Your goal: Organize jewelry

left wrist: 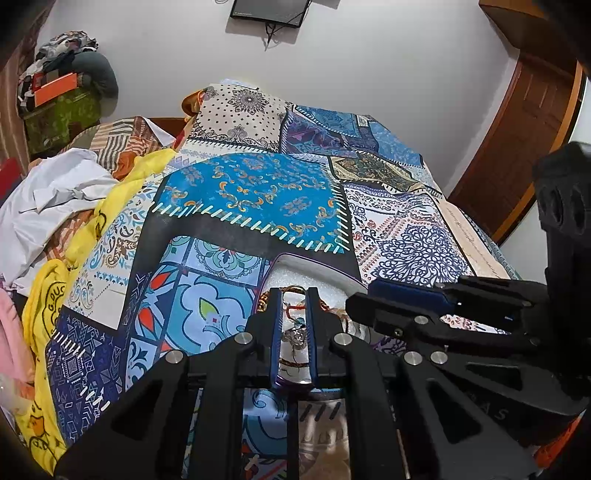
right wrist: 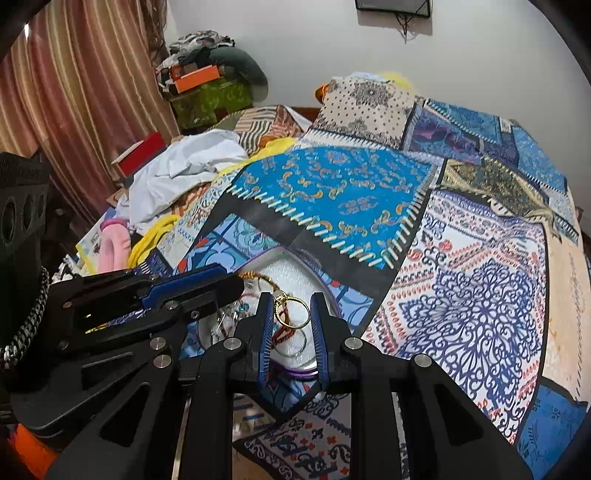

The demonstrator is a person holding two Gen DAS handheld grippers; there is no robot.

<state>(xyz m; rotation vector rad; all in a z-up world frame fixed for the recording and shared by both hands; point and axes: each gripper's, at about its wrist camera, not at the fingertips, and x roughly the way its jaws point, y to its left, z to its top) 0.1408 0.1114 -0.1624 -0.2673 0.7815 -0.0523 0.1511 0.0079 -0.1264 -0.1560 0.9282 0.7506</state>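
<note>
Two hand-held grippers hover over a round white-lined jewelry tray (right wrist: 295,275) on a patchwork bedspread (right wrist: 461,295). Nearest the lens, the right gripper (right wrist: 291,325) has its blue-padded jaws parted around a gold ring (right wrist: 293,312); the ring appears to touch the left finger only, so it looks framed rather than pinched, though a light hold cannot be ruled out. Just beside it, the left gripper (left wrist: 293,332) stands with jaws narrowly parted over a small silver pendant (left wrist: 295,336) and red thread in the same tray, apparently not clamped on anything. Around them, thin hoops and a gold chain (left wrist: 264,299) lie tangled together on the lining, which suggests the sorting has barely begun: no piece is seen set apart, and no separate box or compartment shows. Farther back lie crumpled white cloth (right wrist: 184,166) and a yellow garment (left wrist: 48,295), then a wall-mounted screen (left wrist: 269,11).
</note>
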